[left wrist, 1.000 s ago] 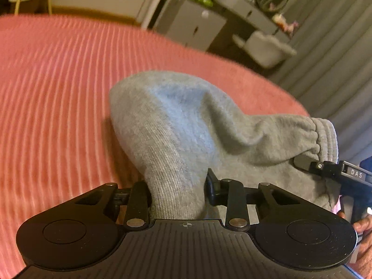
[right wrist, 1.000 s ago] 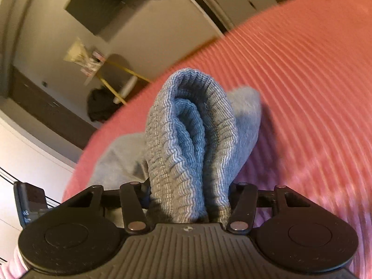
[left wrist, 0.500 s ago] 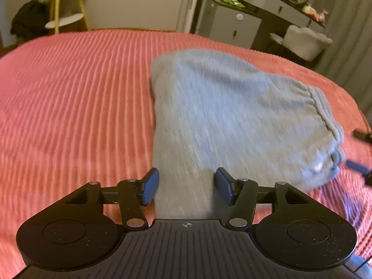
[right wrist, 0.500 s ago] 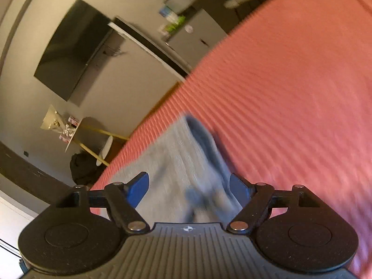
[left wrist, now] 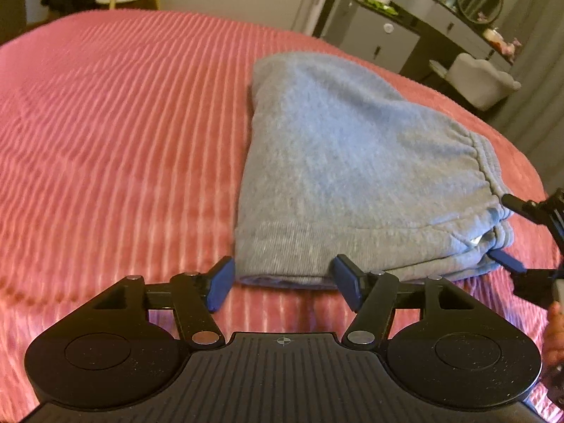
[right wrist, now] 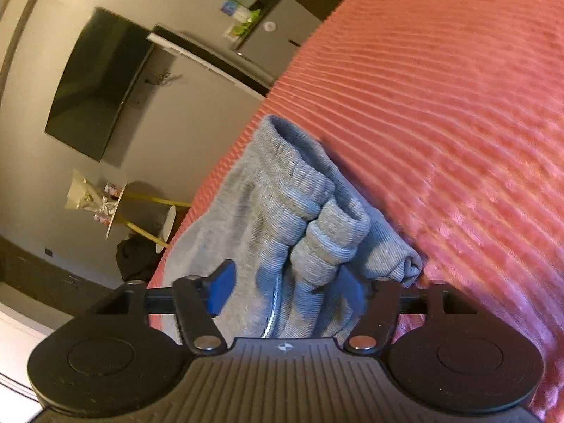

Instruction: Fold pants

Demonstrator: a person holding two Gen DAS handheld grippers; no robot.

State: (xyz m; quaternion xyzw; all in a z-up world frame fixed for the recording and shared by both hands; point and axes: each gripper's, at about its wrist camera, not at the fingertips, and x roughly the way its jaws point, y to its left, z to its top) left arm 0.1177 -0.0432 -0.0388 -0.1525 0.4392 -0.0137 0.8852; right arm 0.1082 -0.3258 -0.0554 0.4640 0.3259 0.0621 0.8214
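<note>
No legible text or labels.

Both wrist cameras look low and close at the pants (left wrist: 352, 162), right one apparently rolled.

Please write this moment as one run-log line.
left gripper: open, at folded edge | right gripper: open, at waistband | pants: folded, flat on bedspread
</note>
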